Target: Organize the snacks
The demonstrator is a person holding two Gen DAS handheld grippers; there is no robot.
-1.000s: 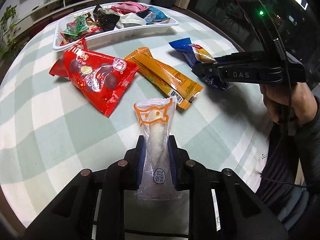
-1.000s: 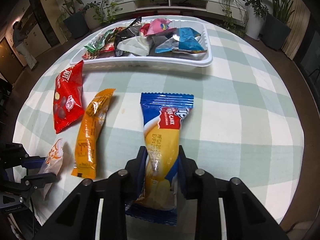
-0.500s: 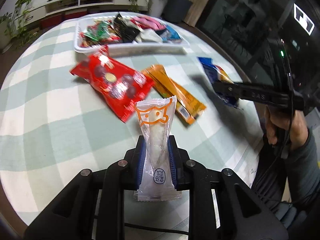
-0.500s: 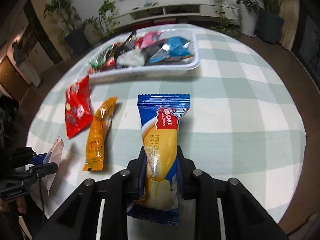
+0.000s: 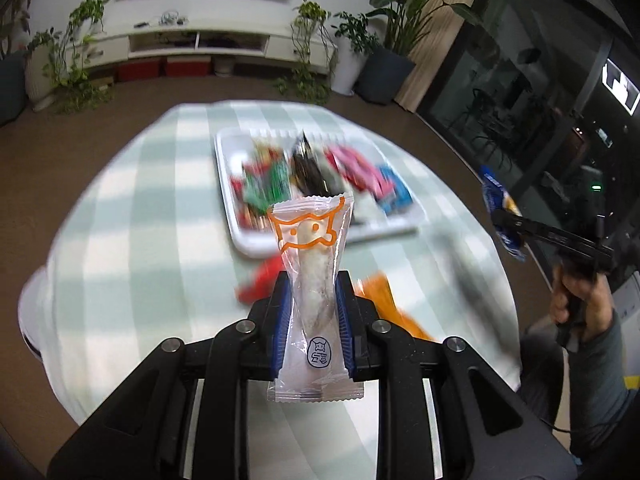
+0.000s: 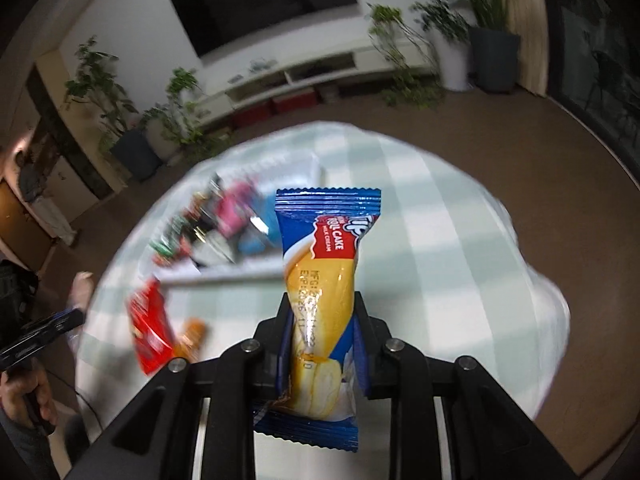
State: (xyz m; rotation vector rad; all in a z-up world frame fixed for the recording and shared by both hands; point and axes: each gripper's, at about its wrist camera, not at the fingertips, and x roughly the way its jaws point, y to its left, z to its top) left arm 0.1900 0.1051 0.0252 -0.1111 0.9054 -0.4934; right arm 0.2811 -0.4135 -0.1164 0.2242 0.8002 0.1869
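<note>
The blue and yellow cake wrapper, at the centre of the right wrist view, carries a red panel reading "ROLL CAKE" with "MILK CREAM" in small letters beneath. Above the panel stand large white brand letters, cut off and unreadable. Down the yellow part run "MFG:" and "EXP: 2026", the remaining digits blurred by glare. The clear wrapper, centre of the left wrist view, shows an orange cartoon face and a small blue stamp, its characters too small to read.
</note>
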